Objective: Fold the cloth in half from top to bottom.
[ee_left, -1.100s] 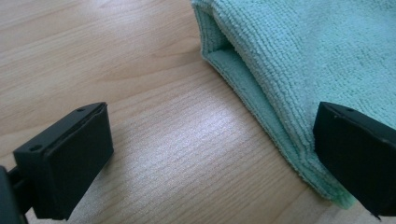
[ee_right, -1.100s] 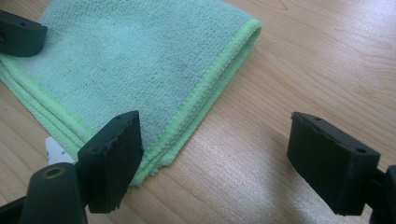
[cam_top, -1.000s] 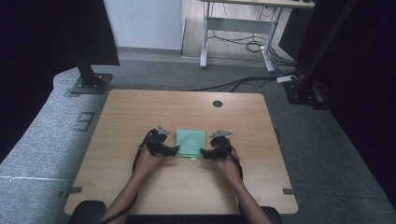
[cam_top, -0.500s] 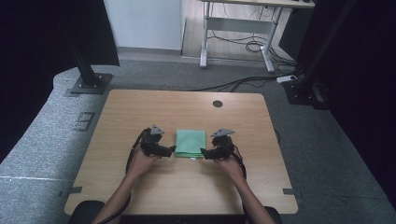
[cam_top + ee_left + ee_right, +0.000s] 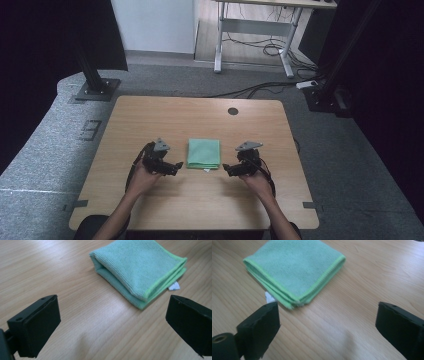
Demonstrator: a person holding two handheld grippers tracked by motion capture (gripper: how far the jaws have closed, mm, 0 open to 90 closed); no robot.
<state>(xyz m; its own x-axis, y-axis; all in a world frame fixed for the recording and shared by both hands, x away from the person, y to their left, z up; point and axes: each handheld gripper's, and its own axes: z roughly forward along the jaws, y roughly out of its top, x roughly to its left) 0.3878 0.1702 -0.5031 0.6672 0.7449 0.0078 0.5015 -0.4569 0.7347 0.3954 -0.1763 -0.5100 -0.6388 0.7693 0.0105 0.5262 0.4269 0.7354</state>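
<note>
The green cloth [image 5: 203,153] lies folded into a neat square on the surface [image 5: 150,120], between my two hands, so I judge the folding is done; perhaps nothing remains, though I cannot see if the underside is tidy. My left gripper [image 5: 176,166] has its fingers [image 5: 37,325] spread wide and empty. My right gripper [image 5: 227,169] has just been opening; its fingers [image 5: 259,330] stand apart, holding nothing, near the cloth's corner.

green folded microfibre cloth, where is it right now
The green folded microfibre cloth lies flat on the wooden table, between the left hand-held gripper and right hand-held gripper.
</note>
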